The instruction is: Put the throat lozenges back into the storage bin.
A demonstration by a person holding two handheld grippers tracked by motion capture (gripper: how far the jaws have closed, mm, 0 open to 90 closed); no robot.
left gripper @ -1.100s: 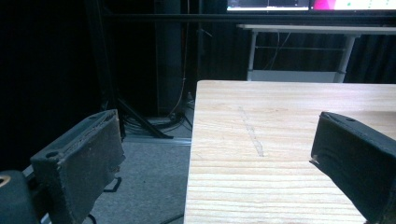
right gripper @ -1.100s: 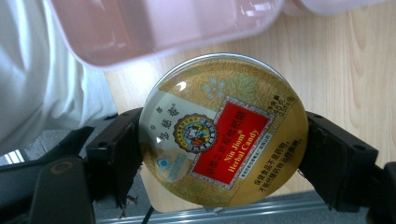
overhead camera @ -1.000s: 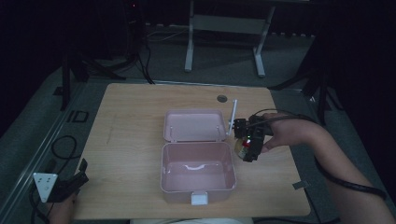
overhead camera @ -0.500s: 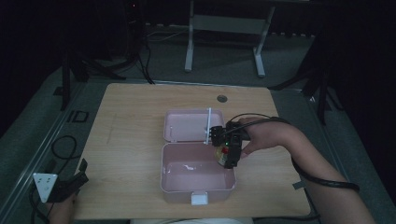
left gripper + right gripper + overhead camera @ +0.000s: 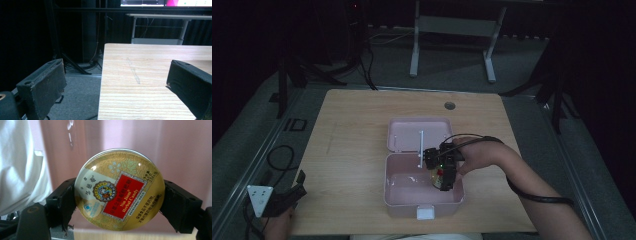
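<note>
An open pink box (image 5: 397,197) lies in the middle of the wooden table (image 5: 347,145), its lid (image 5: 404,131) flat behind it. My right gripper (image 5: 443,182) is inside the box at its right side, shut on a round gold candy tin (image 5: 120,188) with a red label; the tin (image 5: 441,179) shows small in the high view. The pink box wall (image 5: 180,152) rises behind the tin. My left gripper (image 5: 287,196) rests open off the table's front left corner, its jaws wide apart over the table edge (image 5: 102,82) with nothing between them.
A white strip (image 5: 420,145) stands upright on the lid near the hinge. A small round grommet (image 5: 450,105) sits at the table's back. Grey metal frame legs (image 5: 414,45) stand on the floor beyond the table. White cloth (image 5: 22,165) shows at the left of the right gripper view.
My right gripper has carried the tin leftward and toward the person, from beside the box's right wall to inside the box. The left gripper has stayed put.
</note>
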